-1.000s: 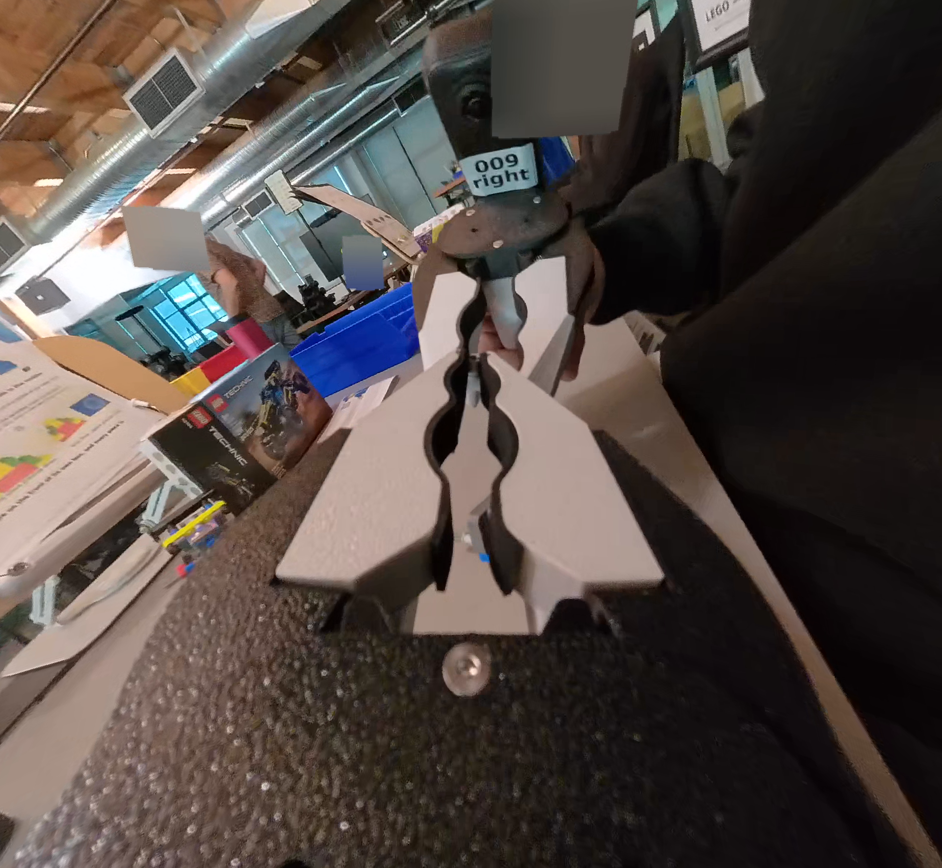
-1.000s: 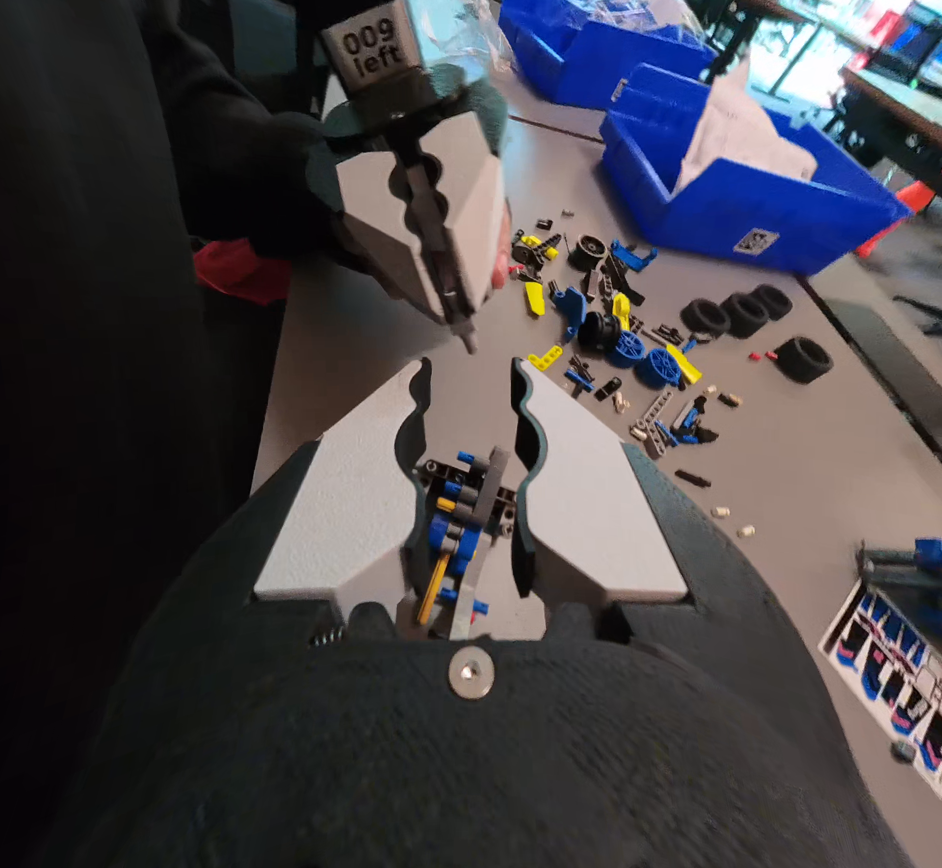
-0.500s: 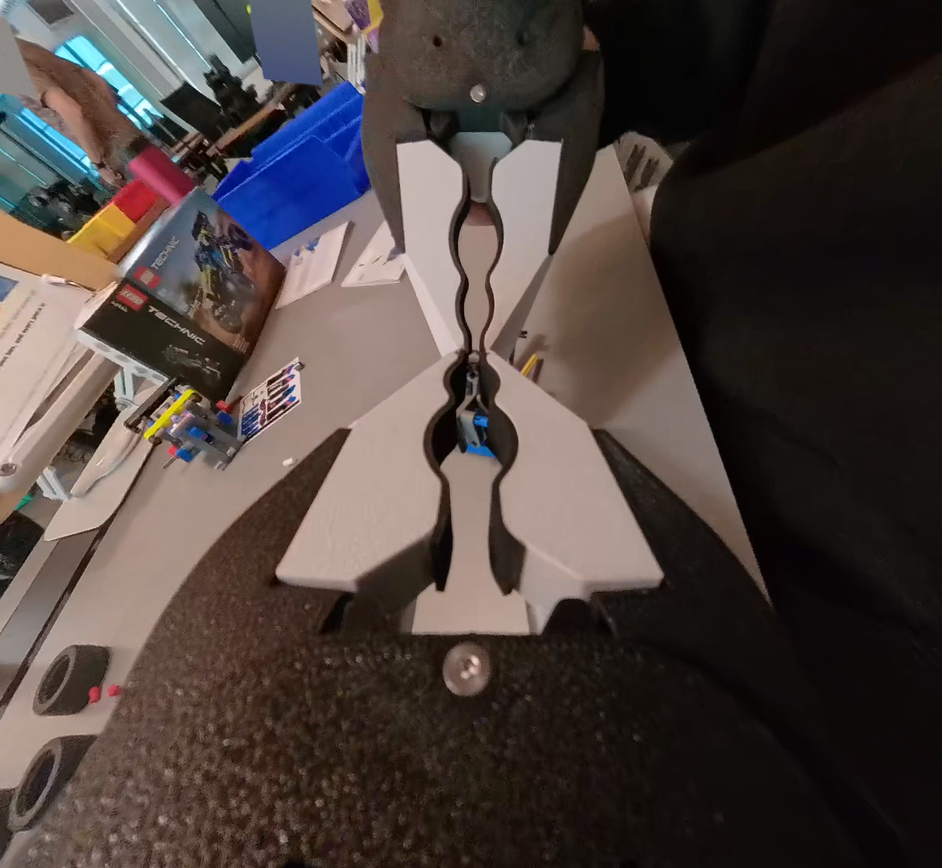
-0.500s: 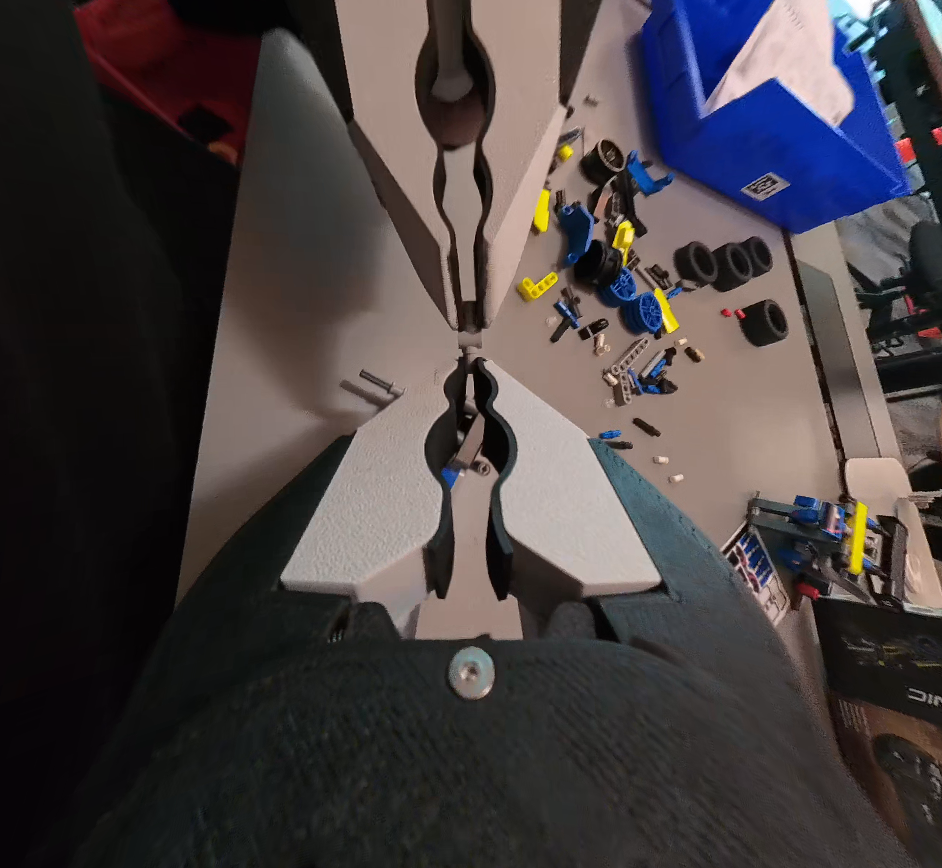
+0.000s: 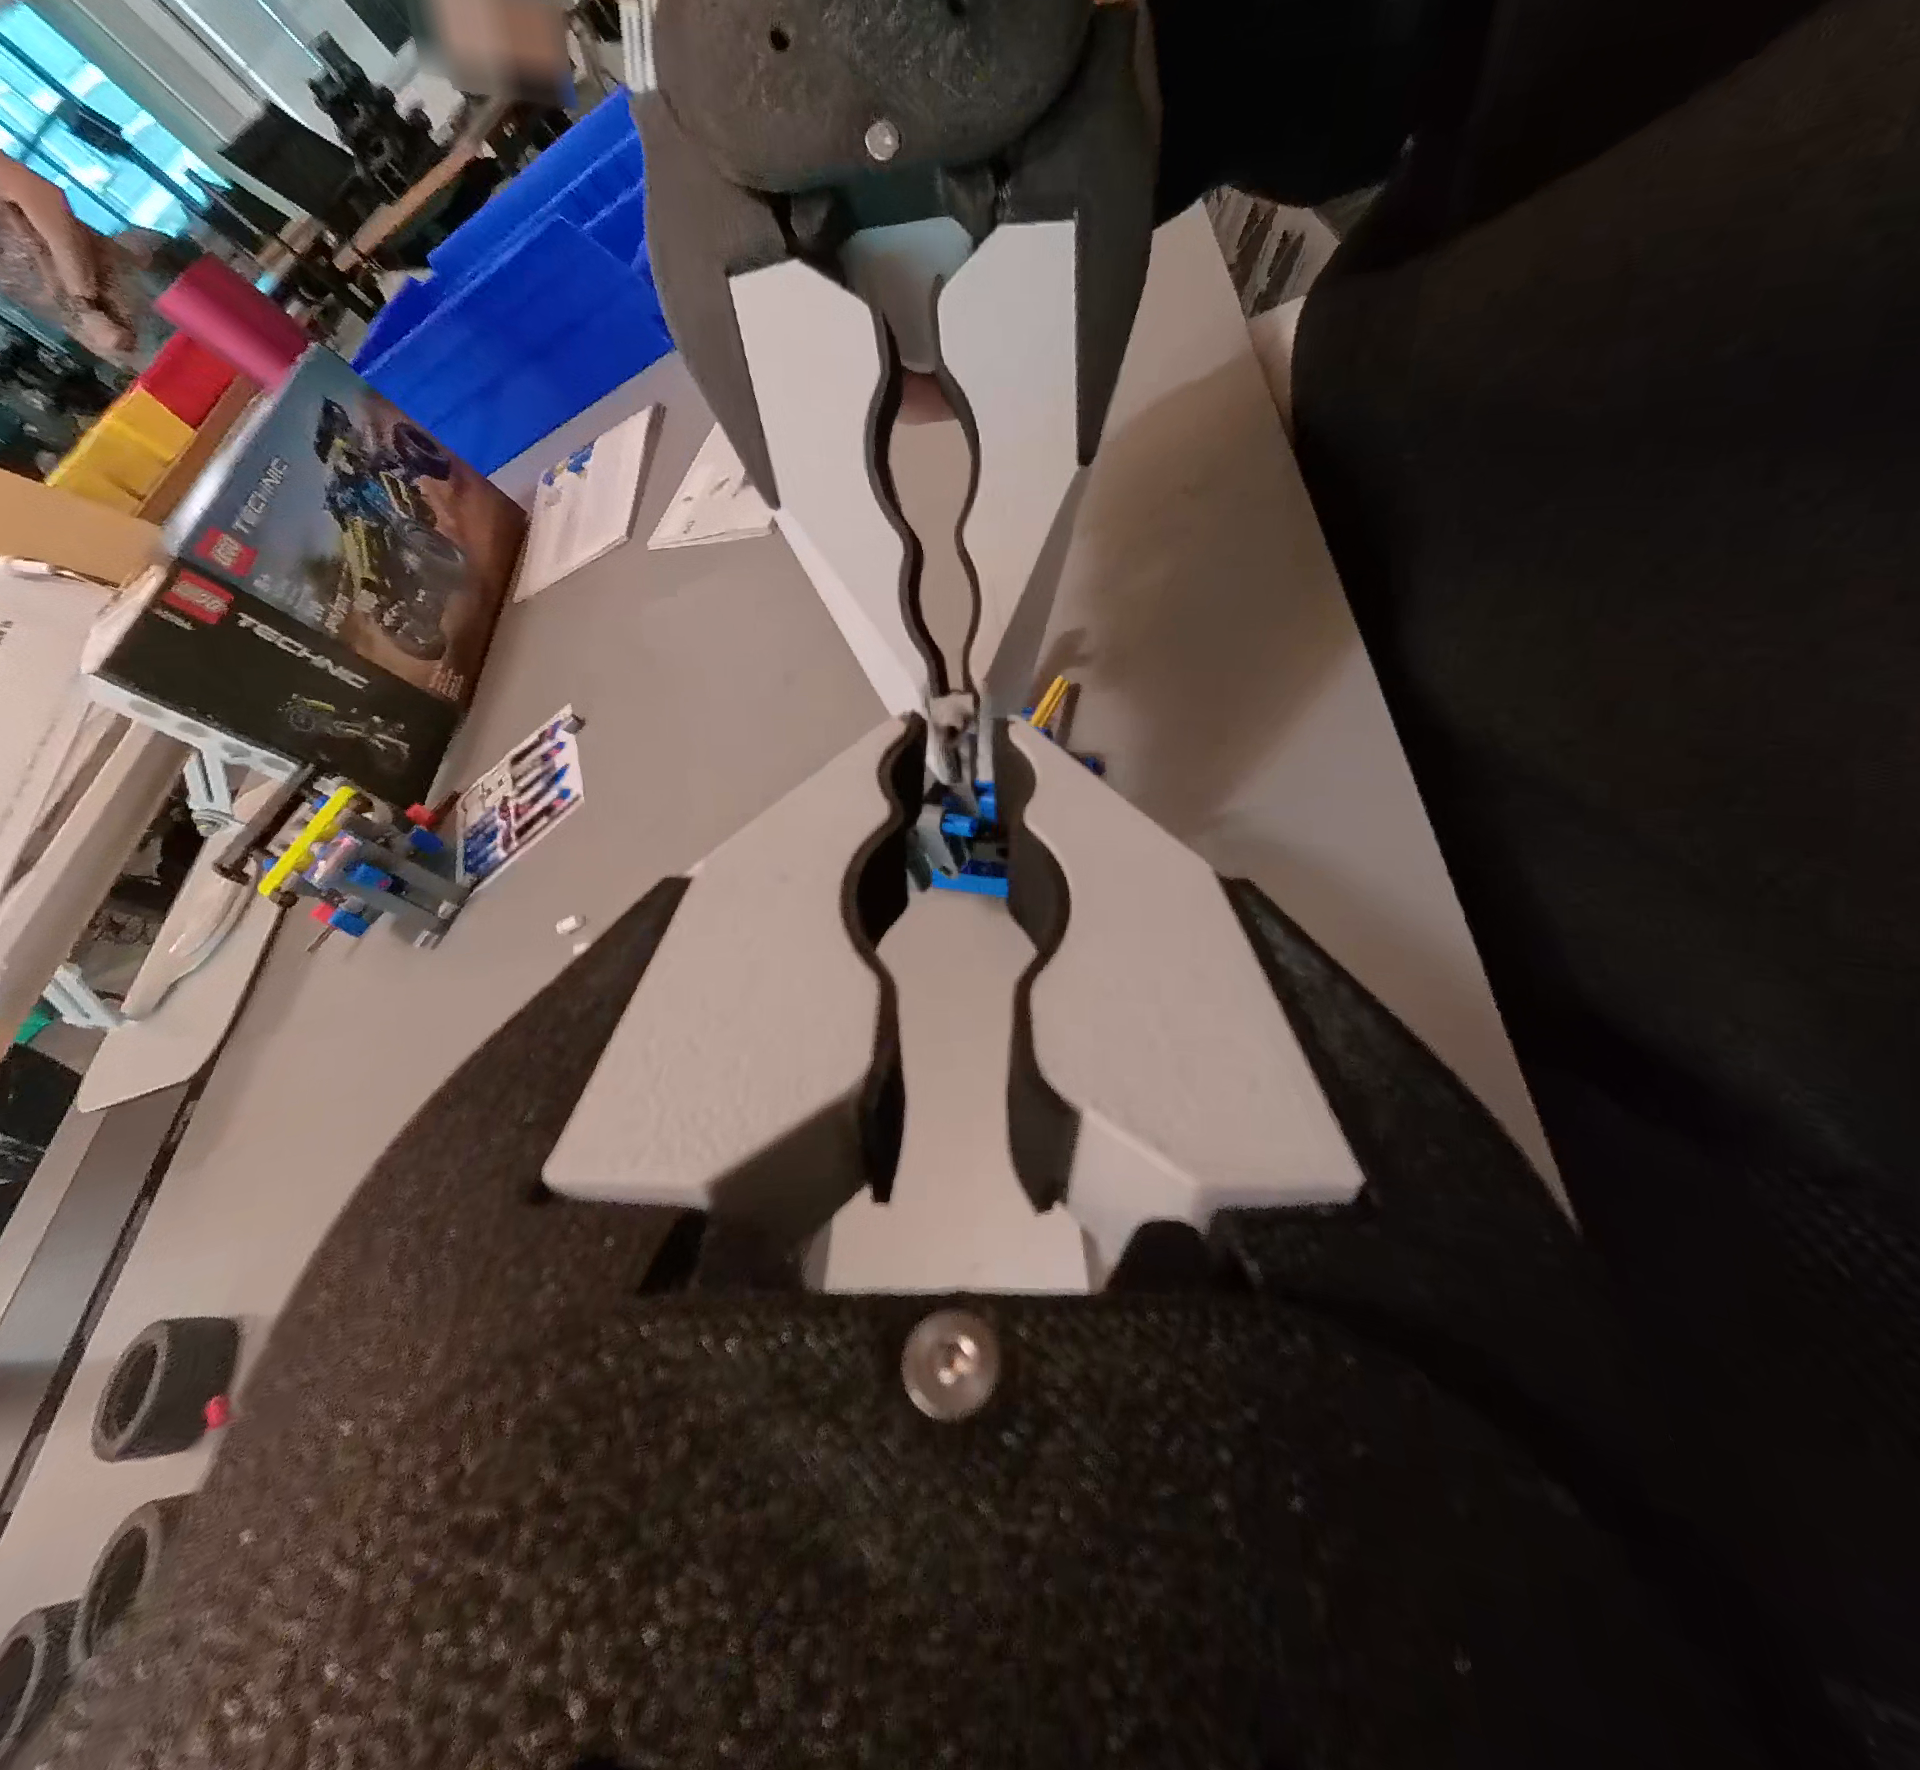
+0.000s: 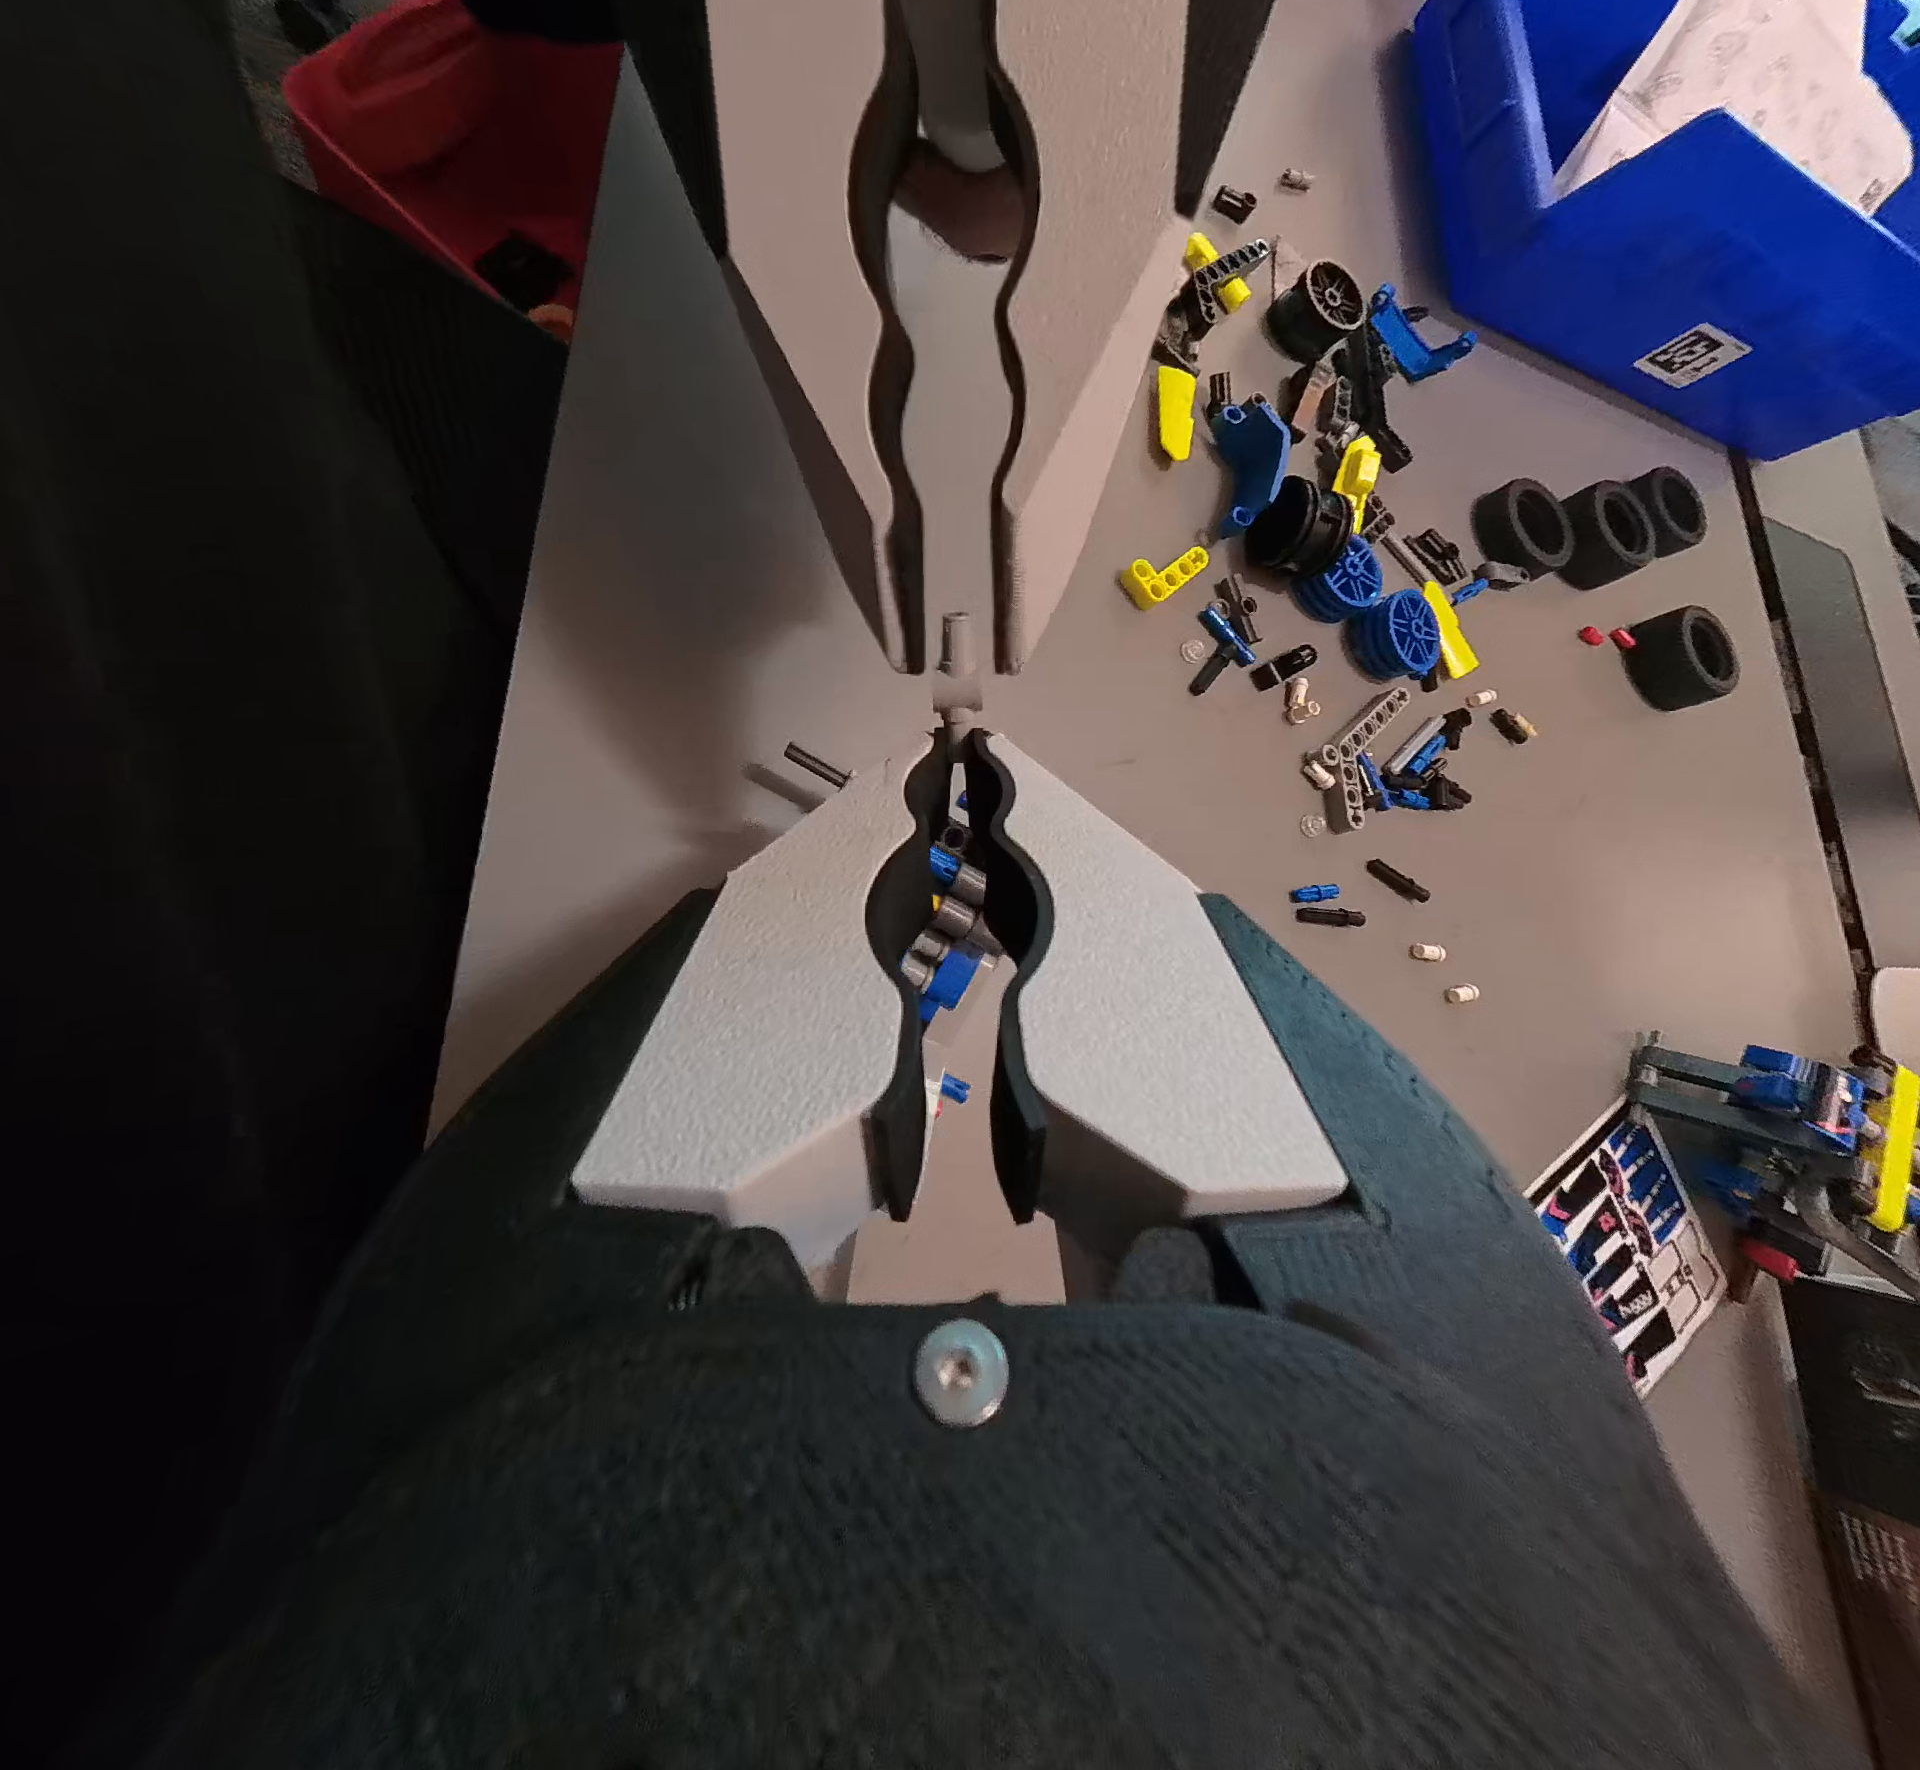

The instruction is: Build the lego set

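- Small blue-and-grey plastic lego sub-assembly (image 6: 951, 910): clamped between closed fingers of right gripper (image 6: 956, 744), held above near edge of grey table (image 6: 665, 494); light, rigid, likely to shed pins if squeezed off-axis.
- Short light-grey plastic pin connector (image 6: 954, 671): at tips of left gripper (image 6: 954, 666); fingers narrowly parted, grip on it not confirmable.
- Best hold judged across flat beam sides.
- Joint between pin and sub-assembly hidden by fingertips.
- Black rubber tyres (image 6: 1590, 531), loose parts: toward far edge.

A second ago the two claws stood apart. Now the left claw (image 6: 957, 671) and right claw (image 6: 956, 746) meet tip to tip, the right closed on the blue-and-grey assembly (image 6: 951, 920), a small grey pin (image 6: 956, 676) between them.
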`<state>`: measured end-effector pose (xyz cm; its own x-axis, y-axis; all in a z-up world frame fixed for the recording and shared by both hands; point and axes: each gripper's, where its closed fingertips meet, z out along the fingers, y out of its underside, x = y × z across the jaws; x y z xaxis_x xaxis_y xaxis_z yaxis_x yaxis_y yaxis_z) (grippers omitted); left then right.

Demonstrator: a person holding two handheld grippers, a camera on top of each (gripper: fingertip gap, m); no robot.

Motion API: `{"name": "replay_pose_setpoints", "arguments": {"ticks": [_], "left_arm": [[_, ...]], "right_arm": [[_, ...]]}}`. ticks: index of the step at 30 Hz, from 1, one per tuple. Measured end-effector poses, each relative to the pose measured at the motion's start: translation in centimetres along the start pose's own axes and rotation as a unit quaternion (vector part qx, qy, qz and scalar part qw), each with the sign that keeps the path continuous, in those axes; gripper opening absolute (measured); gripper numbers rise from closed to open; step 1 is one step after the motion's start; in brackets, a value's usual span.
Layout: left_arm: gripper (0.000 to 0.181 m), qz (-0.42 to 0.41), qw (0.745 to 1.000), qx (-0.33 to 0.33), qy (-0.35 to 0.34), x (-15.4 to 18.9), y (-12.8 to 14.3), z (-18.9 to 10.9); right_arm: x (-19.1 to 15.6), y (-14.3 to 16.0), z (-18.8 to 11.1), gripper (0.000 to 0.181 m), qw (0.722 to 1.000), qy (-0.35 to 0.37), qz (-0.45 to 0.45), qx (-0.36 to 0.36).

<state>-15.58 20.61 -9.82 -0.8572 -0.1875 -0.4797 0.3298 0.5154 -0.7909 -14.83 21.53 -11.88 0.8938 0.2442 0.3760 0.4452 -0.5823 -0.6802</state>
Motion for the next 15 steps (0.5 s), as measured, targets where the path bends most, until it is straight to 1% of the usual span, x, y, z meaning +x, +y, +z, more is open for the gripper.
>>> {"name": "replay_pose_setpoints", "arguments": {"ticks": [2,7,10,12,13,14,15], "left_arm": [[0.004,0.002,1.0,-0.014,-0.002,0.0,0.3,0.2],[0.003,0.0,0.999,-0.052,-0.004,-0.1,1.1,0.5],[0.001,-0.001,0.997,-0.076,-0.024,-0.7,1.8,0.6],[0.001,-0.026,0.996,-0.076,-0.037,-1.0,2.2,0.5],[0.001,-0.036,0.995,-0.075,-0.049,-1.3,2.4,0.3],[0.001,-0.043,0.994,-0.075,-0.068,-1.6,2.7,0.1],[0.001,-0.046,0.992,-0.075,-0.09,-2.0,3.0,-0.2]], "right_arm": [[0.0,0.1,0.1,0.0,1.0,-0.004,0.003,0.002],[-0.1,0.6,0.5,0.002,1.0,-0.016,-0.003,-0.011],[0.3,0.9,0.7,0.005,1.0,-0.018,0.004,-0.006],[0.9,1.0,0.4,0.007,0.999,-0.028,0.043,0.008],[1.7,1.1,0.2,0.018,0.997,-0.018,0.067,0.017],[2.2,1.3,0.0,0.018,0.995,-0.018,0.095,0.02],[2.6,1.6,-0.1,0.022,0.992,-0.025,0.124,0.021]]}}
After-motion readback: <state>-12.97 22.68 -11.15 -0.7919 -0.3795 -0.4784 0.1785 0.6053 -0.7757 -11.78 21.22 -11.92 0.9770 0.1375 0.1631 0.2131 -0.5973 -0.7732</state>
